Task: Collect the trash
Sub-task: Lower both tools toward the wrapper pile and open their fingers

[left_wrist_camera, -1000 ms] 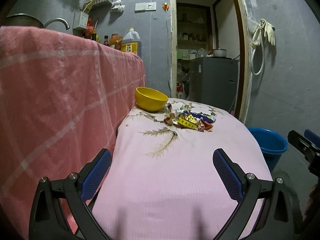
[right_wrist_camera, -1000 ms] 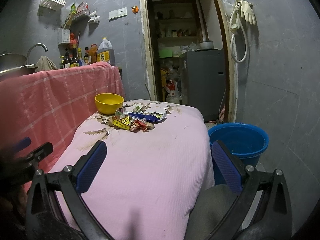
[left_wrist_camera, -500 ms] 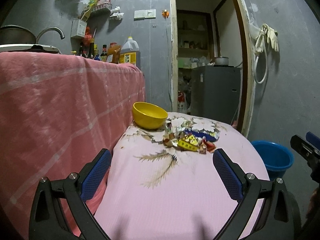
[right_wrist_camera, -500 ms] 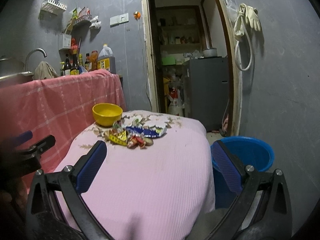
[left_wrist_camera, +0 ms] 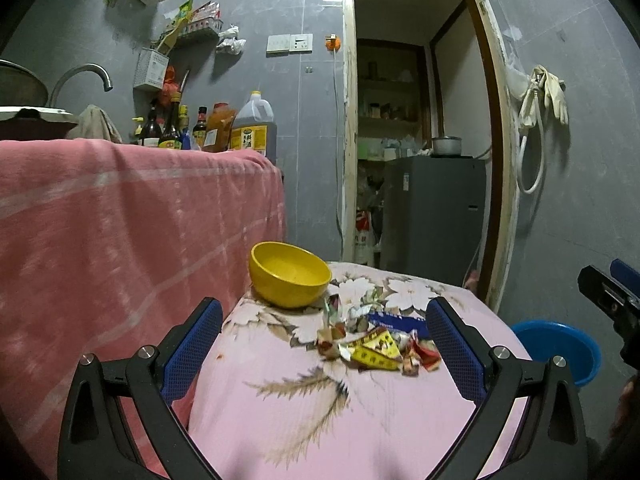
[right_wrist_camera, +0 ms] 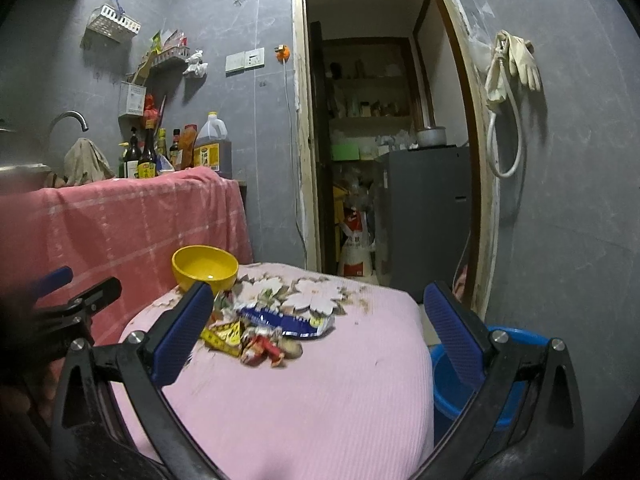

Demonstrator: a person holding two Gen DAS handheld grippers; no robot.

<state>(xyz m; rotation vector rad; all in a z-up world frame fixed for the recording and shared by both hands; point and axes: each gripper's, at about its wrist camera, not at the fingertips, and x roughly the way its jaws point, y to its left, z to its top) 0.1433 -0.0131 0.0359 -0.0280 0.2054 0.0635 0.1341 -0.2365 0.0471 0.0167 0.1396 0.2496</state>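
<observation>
Both claws spread, empty; trash pile (left_wrist_camera: 376, 344) lies ahead between left claw (left_wrist_camera: 322, 320) fingers

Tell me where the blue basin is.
The blue basin sits on the floor right of the pink-covered table, below the doorway's right side; in the left wrist view it shows at far right.

Both wrist cams look forward and slightly down over the pink-covered desk (left_wrist_camera: 320, 420) toward the doorway (left_wrist_camera: 420, 140). Left cam sits nearer the desk's left edge, beside the pink-draped counter (left_wrist_camera: 120, 220). Right cam sits nearer the desk's right edge, blue tub (right_wrist_camera: 460, 380) close below it. Shared: desk, yellow bowl (left_wrist_camera: 290, 280), wrapper pile (left_wrist_camera: 376, 344), counter, doorway, tub.
</observation>
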